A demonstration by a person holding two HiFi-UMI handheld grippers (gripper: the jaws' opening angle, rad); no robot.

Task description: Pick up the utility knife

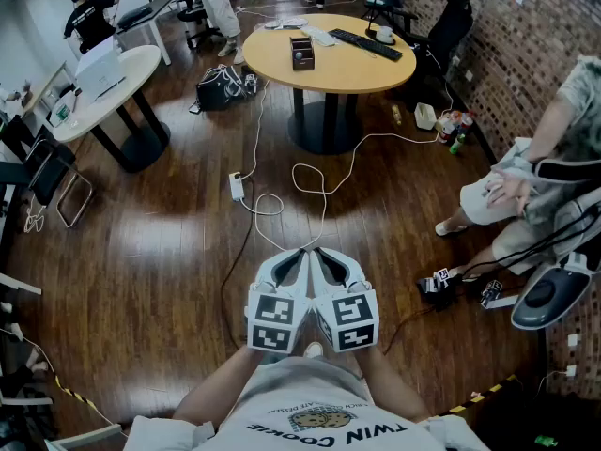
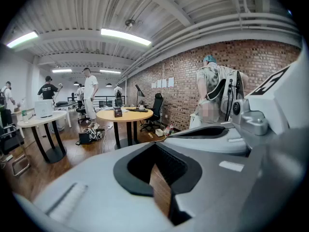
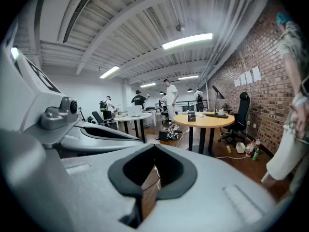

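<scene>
I see no utility knife in any view. My left gripper (image 1: pixel 297 255) and right gripper (image 1: pixel 319 254) are held side by side just in front of the person's chest, above the wooden floor. Both point forward and a little down. In the left gripper view the left gripper (image 2: pixel 155 150) has its jaws together, with only a thin slit of floor showing and nothing between them. The right gripper (image 3: pixel 154 151) looks the same in its own view, jaws together and empty. Each gripper's view shows the other gripper's body alongside.
A round yellow table (image 1: pixel 282 62) stands ahead, bearing a keyboard (image 1: pixel 366 43), a small black box (image 1: pixel 301 53) and a cup. A white table (image 1: pixel 141 64) is at the left. Cables (image 1: pixel 310 181) and a power strip (image 1: pixel 237 186) cross the floor. A person (image 1: pixel 526 191) is at the right by the brick wall.
</scene>
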